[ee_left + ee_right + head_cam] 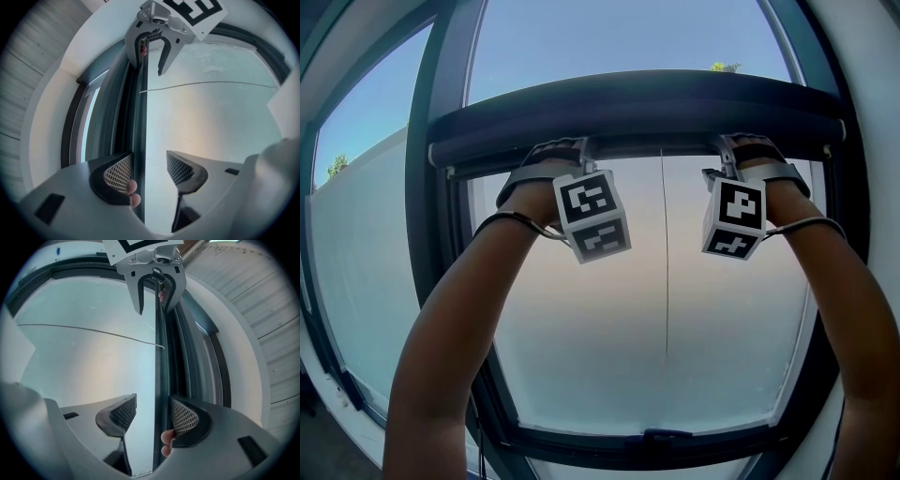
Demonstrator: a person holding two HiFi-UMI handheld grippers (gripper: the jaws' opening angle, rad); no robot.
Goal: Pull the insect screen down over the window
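Looked up at a dark window frame (431,234) with pale sky behind the glass. Showed the insect screen (637,103) wound up as a dark roll across the top of the window. Showed its pull bar (647,142) just beneath the roll, running level from side to side, with the glass below uncovered. Had both arms raised, with the left tool (581,148) and the right tool (727,148) reaching up to that bar, well apart, one toward each end. Included a thin pull cord (665,262) hanging from the bar between them, nearer the right tool.

Showed, in the two gripper views, jaws standing apart on each tool, clamped on nothing. Caught the bar's dark edge passing through each gap, close against the pad on the frame side (118,172) and clear of the pad on the glass side. Could not tell whether bar and nearer pad touched.

Placed the bar's long axis straight across the window, with the open glass lying below both tools. Appeared to favour neither arm, since each sat level at the bar. Seemed to call for closing both tools on the bar first, then drawing straight down, at right angles to the bar, keeping it level so that the screen would not skew in its side tracks.
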